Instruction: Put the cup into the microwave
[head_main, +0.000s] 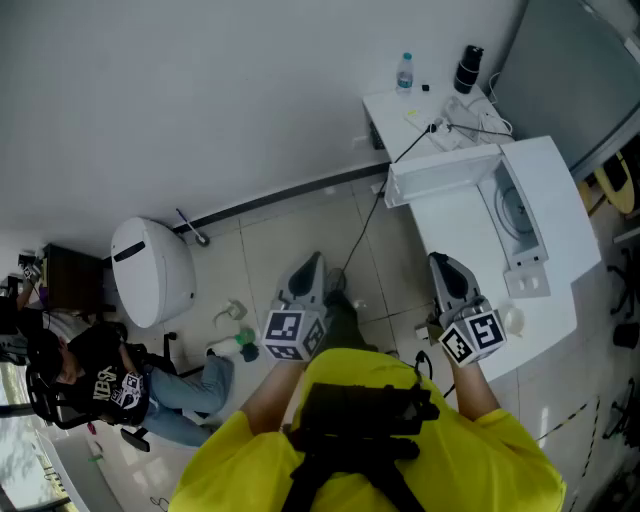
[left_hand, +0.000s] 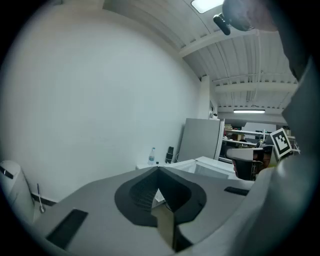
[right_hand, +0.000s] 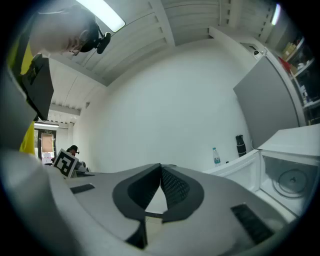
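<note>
The white microwave (head_main: 525, 215) stands on a white table (head_main: 455, 225) at the right, with its door (head_main: 440, 170) swung open toward the wall. Its turntable shows in the right gripper view, inside the microwave (right_hand: 292, 180). A small white object (head_main: 512, 320), possibly the cup, sits on the table's near edge beside my right gripper (head_main: 440, 262). That gripper (right_hand: 161, 166) is shut and holds nothing, level over the table's front. My left gripper (head_main: 312, 262) hangs over the tiled floor, left of the table. The left gripper (left_hand: 159, 169) is also shut and empty.
A water bottle (head_main: 404, 72) and a black flask (head_main: 468, 68) stand on the far table by the wall, with cables beside them. A white round bin (head_main: 150, 268) stands on the floor at left. A person (head_main: 110, 385) sits on the floor there, near green items (head_main: 243, 343).
</note>
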